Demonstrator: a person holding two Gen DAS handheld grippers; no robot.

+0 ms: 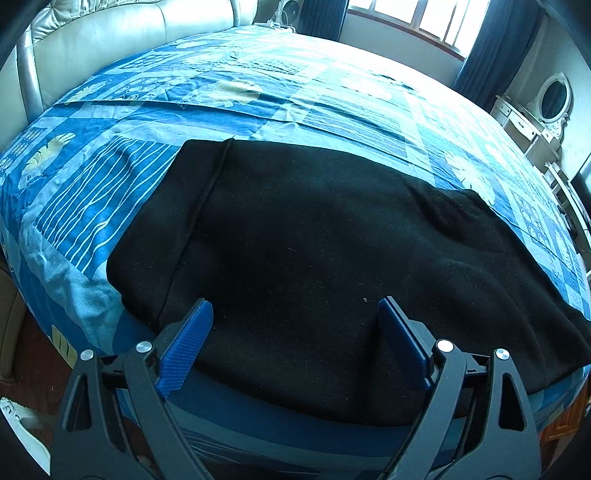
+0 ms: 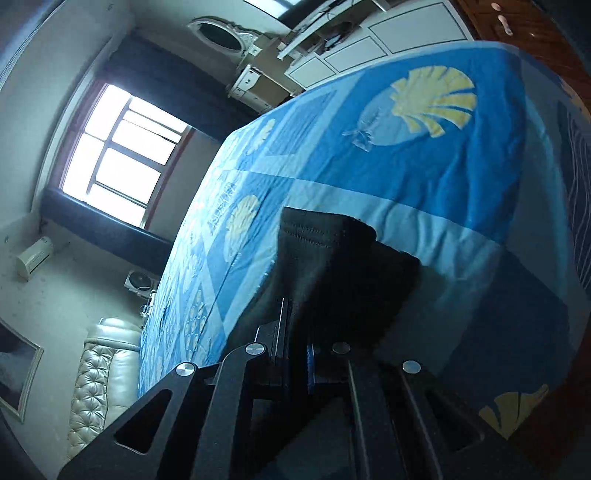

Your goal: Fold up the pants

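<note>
Black pants lie spread flat on a bed with a blue patterned sheet, near its front edge, and a seam runs down their left part. Just above the pants' near edge my left gripper hangs open, its blue pads wide apart and gripping nothing. The right wrist view is rolled sideways. There my right gripper is shut on a stitched hem of the black pants, which bunches up over the fingertips and hides them. The blue sheet lies behind it.
A padded cream headboard stands at the bed's far left. A bright window with dark curtains is behind the bed. At the right is a white dressing table with an oval mirror. A white shoe lies on the floor.
</note>
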